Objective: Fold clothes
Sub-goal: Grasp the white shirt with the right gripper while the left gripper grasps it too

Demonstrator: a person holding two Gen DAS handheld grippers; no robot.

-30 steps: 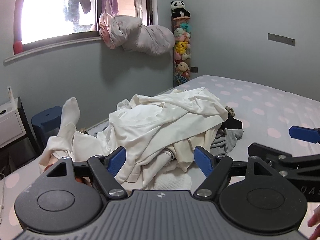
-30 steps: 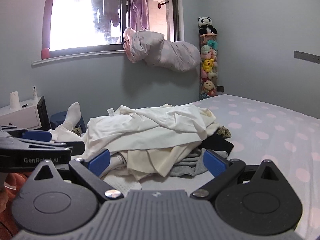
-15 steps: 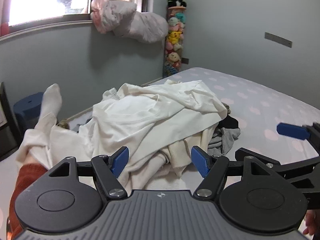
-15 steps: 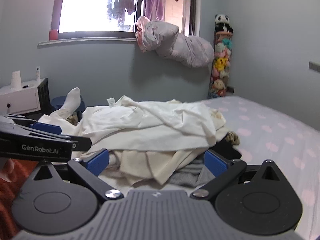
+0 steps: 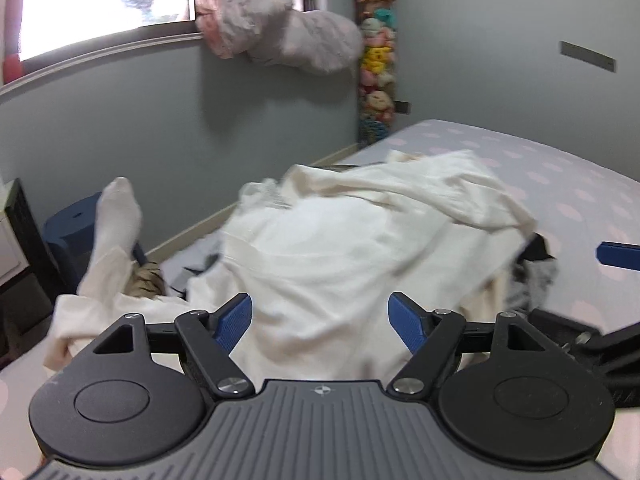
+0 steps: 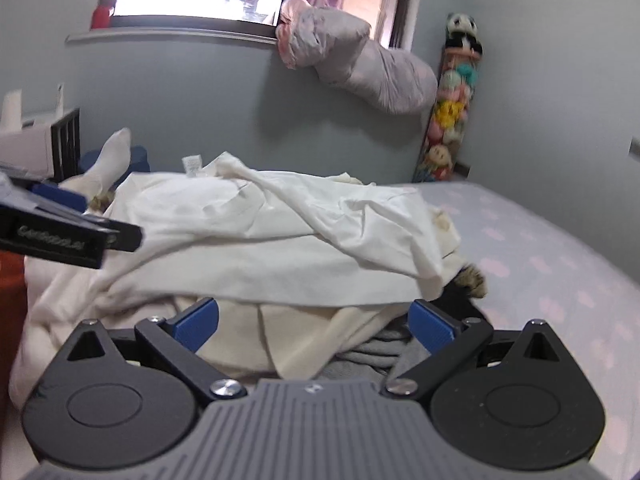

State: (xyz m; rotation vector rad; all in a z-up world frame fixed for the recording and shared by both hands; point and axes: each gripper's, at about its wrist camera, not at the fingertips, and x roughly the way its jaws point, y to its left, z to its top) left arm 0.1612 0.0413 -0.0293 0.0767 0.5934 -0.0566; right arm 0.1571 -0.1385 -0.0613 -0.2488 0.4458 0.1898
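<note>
Both my tongs hang wide apart in front of the clothes heap on the bed.

The bed, covered in a pink-dotted sheet, carries the pile of clothes toward its near left side; a cream shirt lies draped on top, with a grey garment and something black tucked under its right edge. A white sock sticks up at the pile's left end. My left gripper and right gripper both gape empty, touching no cloth.
</note>
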